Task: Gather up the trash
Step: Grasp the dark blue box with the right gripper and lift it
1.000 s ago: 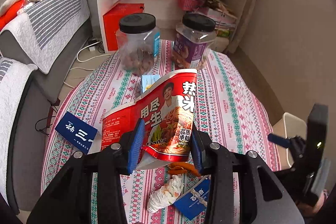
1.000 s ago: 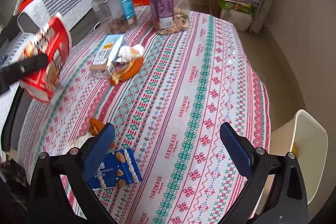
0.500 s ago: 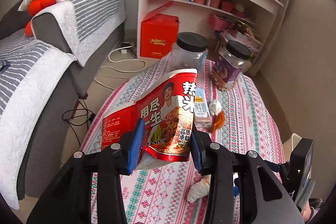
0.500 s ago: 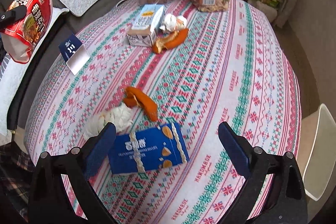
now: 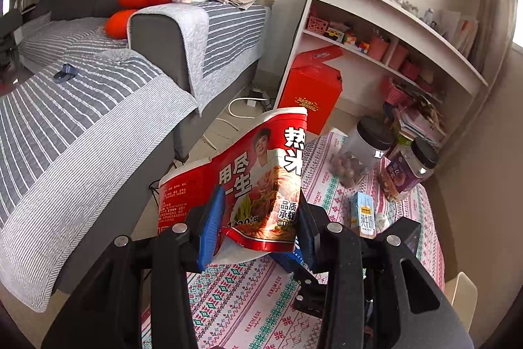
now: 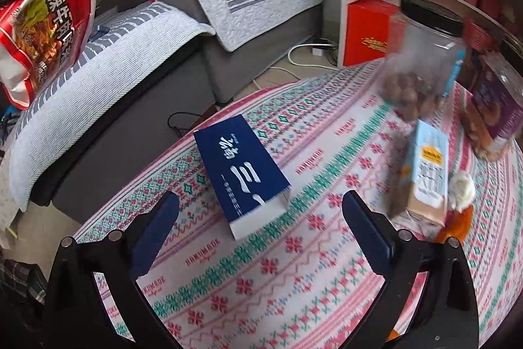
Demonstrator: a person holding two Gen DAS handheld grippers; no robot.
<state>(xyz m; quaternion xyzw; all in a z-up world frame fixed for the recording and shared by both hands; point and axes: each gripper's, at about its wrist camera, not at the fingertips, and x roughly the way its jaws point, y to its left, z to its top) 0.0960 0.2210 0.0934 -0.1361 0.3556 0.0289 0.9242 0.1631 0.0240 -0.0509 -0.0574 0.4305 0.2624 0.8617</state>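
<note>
Noodle cup (image 5: 261,185) pinched in left fingers (image 5: 212,228), base hidden, right fingers (image 6: 369,237) spread, empty.

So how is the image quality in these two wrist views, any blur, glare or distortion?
Left wrist view: sharp, strong fisheye bending of the shelves, bright window glare at the right edge, red noodle cup crisp in the left hand-held gripper. Right wrist view: motion blur, worst on the jars and carton; the navy packet stays readable.
</note>
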